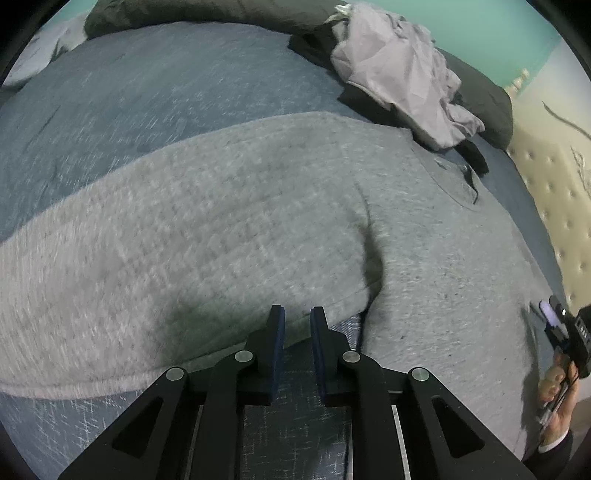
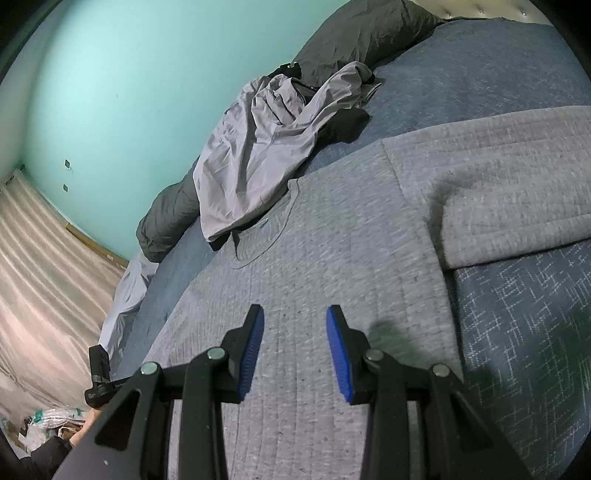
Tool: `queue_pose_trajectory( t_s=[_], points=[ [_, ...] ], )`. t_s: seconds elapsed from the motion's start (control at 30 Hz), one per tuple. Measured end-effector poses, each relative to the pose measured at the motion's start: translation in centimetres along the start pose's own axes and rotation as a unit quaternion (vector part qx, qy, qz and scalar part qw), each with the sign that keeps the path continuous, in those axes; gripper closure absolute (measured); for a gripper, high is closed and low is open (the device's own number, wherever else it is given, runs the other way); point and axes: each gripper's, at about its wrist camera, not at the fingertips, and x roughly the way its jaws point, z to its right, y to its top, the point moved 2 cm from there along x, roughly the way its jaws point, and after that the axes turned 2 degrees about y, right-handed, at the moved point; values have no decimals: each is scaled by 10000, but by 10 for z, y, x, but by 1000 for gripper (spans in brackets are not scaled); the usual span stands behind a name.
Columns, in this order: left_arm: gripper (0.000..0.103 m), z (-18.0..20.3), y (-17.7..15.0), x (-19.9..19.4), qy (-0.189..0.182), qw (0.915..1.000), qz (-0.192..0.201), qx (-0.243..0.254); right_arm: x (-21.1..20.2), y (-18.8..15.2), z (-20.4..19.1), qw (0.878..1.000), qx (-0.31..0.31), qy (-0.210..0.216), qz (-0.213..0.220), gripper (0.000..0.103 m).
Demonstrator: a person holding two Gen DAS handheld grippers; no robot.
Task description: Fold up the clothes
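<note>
A grey sweatshirt [image 1: 229,229] lies spread flat on the blue bedspread [image 1: 147,85], its collar [image 1: 458,181] toward the far right. One sleeve [image 2: 517,184] stretches out sideways from the body [image 2: 332,258]. My left gripper [image 1: 297,321] hovers at the lower edge of that sleeve, its jaws a narrow gap apart with nothing pinched between them. My right gripper [image 2: 294,332] is open wide over the sweatshirt's body, also empty. In the left wrist view the right gripper [image 1: 565,325] appears at the far right edge, held by a hand.
A crumpled lavender garment [image 2: 258,155] and a black one [image 2: 343,125] lie just beyond the collar. A dark olive duvet [image 2: 362,29] runs along the teal wall. A tufted beige headboard [image 1: 554,206] borders the bed; the floor [image 2: 44,277] drops off beside it.
</note>
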Motion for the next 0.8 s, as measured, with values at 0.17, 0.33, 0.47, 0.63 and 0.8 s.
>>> queue_pose_trajectory(
  t_s=[0.17, 0.33, 0.47, 0.63, 0.8],
  points=[
    [88, -11, -10, -10, 4, 9999, 53, -139, -1, 0, -1, 10000, 3, -80, -6, 68],
    [86, -39, -21, -33, 124, 9989, 192, -399, -6, -1, -4, 9999, 28, -108, 62, 68],
    [82, -73, -35, -53, 246, 9964, 286, -755, -9, -5, -12, 9999, -33, -109, 68, 68],
    [78, -117, -47, -85, 472, 9922, 492, -1046, -9, -15, -23, 9996, -198, -197, 6, 68],
    [69, -169, -53, -111, 812, 9858, 629, -1331, -7, -26, -27, 9991, -267, -313, -85, 68]
  ],
)
